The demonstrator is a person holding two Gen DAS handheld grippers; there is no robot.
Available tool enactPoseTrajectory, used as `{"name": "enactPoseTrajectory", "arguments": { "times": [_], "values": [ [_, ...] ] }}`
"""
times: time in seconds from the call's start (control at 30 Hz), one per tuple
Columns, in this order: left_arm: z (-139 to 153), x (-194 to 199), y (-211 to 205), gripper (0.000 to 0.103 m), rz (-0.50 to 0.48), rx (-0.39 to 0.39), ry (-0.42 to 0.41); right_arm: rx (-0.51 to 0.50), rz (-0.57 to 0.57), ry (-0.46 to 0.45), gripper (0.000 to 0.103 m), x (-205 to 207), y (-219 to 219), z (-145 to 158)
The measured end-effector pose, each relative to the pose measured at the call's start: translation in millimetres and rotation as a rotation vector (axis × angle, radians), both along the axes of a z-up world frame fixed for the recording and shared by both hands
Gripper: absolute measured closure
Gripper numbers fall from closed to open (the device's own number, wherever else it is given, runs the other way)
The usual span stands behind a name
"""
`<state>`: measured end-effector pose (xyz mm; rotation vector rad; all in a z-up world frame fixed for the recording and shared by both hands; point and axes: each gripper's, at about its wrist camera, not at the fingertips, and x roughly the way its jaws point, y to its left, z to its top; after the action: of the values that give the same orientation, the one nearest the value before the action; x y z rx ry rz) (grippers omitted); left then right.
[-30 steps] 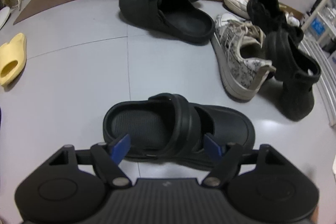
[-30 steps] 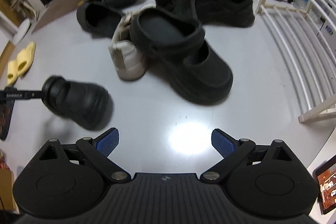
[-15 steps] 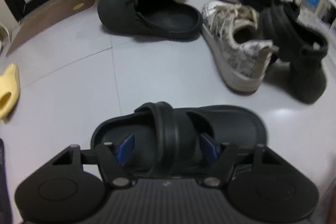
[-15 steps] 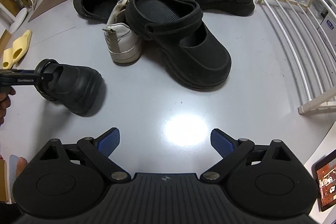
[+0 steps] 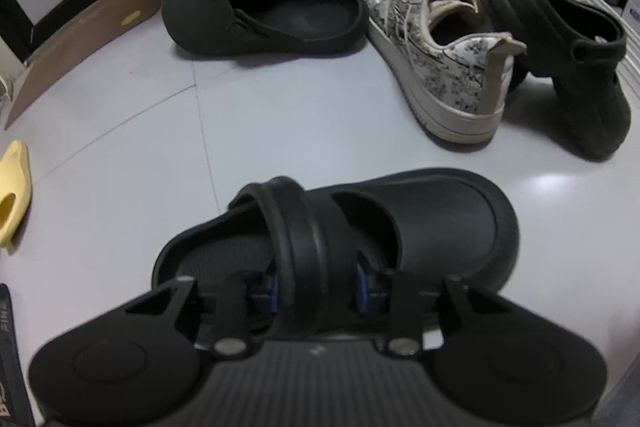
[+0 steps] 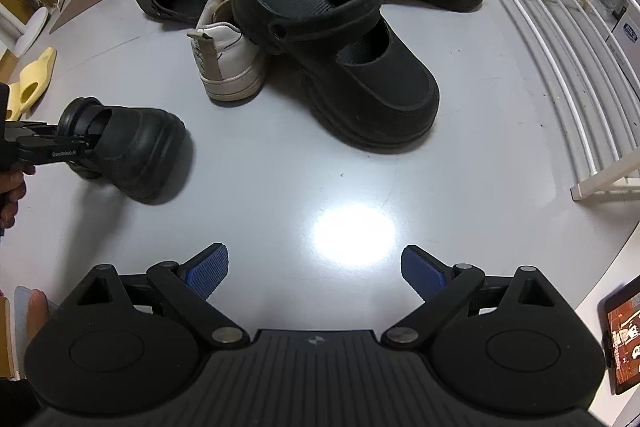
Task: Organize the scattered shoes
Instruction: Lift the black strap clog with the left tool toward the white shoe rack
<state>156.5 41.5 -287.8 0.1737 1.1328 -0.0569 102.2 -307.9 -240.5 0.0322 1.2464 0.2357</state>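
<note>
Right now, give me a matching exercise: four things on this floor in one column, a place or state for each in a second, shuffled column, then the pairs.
Things:
1. black strap clog
2. patterned sneaker
3. yellow slipper
4. right tool

States:
A. wide open, nothing between its pads
B. at the far left edge of the floor
C. left tool closing on its strap
D. another black clog leans on its heel

Pairs: 1-C, 2-D, 3-B, 4-A
</note>
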Motion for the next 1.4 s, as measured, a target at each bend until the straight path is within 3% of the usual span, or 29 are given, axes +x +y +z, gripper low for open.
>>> {"name": "enactPoseTrajectory", "arguments": {
  "times": [0.53,0.77,1.4],
  "values": [
    [30.4,-0.9,-28.5,0.086,-0.12,-0.094,-0.021,-0.009,-0.021,0.024,0.006,-17.0,-17.4,-10.6],
    [55.5,7.4,-48.9,0.086,-0.201,-0.142,-0.023,-0.002,-0.057,-0.001,0.006,-28.9,-40.4,-5.8],
    [118.7,20.2,-181.4,0.086,-0.54,-0.244,-0.024,0.089,-0.263,-0.067,0.006,-57.6,-105.0,-3.6]
  ]
}}
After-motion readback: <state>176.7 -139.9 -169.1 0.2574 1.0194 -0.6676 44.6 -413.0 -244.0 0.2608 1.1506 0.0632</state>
